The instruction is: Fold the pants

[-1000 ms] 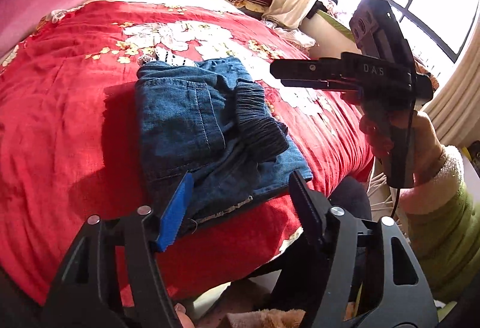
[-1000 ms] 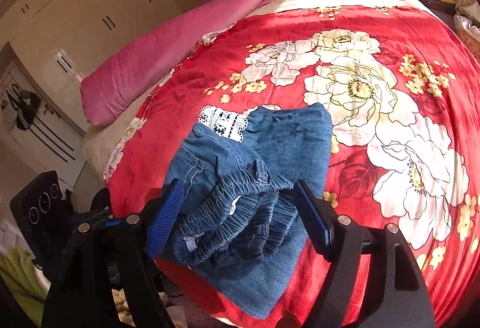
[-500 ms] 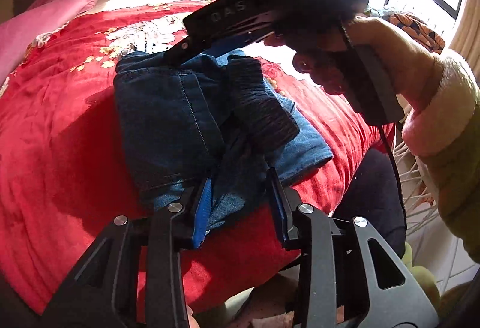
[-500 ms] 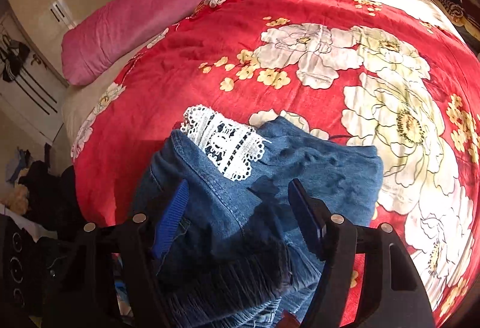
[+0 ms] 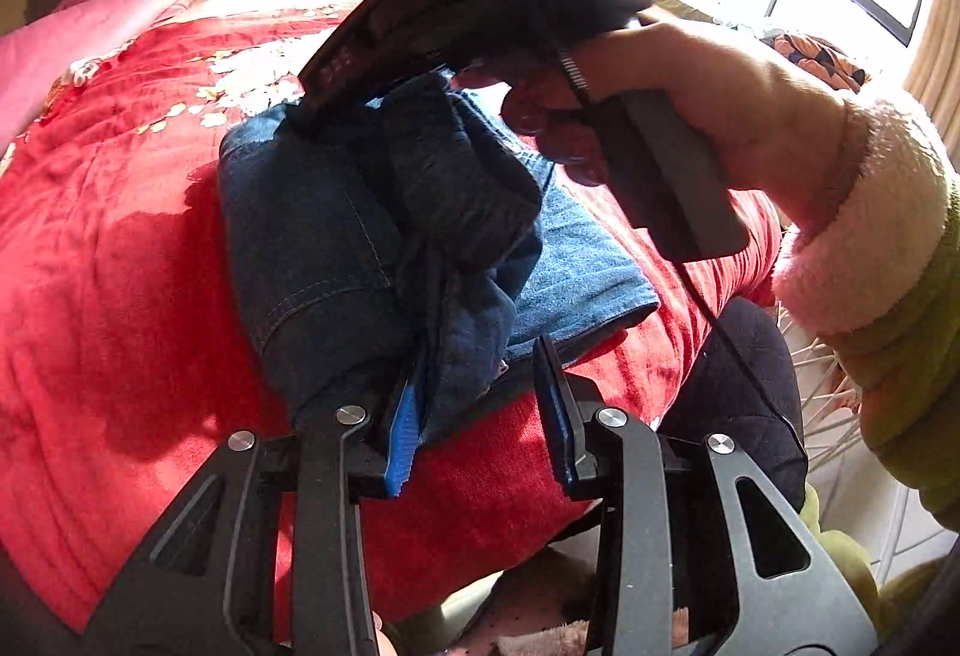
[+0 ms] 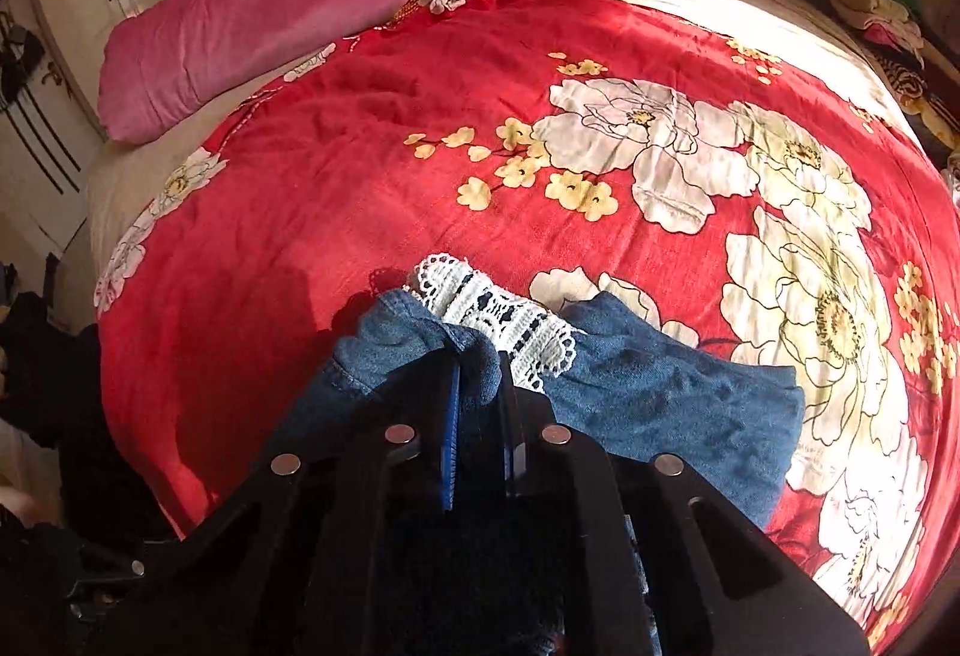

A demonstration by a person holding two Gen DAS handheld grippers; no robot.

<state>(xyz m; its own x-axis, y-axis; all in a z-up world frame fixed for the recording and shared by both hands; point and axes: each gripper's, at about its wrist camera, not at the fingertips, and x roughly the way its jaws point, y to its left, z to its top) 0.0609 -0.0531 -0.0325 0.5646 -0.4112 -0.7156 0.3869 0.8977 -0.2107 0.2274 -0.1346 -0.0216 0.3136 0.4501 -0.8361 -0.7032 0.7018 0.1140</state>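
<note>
1. The denim pants (image 5: 336, 236) are seen folded into a thick bundle on the red floral blanket (image 5: 108, 248), near its front edge.
2. The left gripper (image 5: 480, 404) is placed at the edge of the pants nearest its camera. Its jaws are held narrow, with a hanging fold of denim between them; the blue pad (image 5: 403, 428) is pressed against that fold, while the other pad is seen with a gap to the cloth, so a firm grip cannot be confirmed.
3. The right gripper (image 6: 480, 398) is brought down on the far end of the pants, and its jaws are closed tightly on a raised fold of denim (image 6: 414, 350).
4. A white lace trim (image 6: 504, 320) is shown just beyond the pants' pinched fold.
5. A pink quilt (image 6: 336, 2) is laid well beyond the pants, along the blanket's far edge.
6. The right gripper's handle is held by a hand (image 5: 708, 116) above the pants.
</note>
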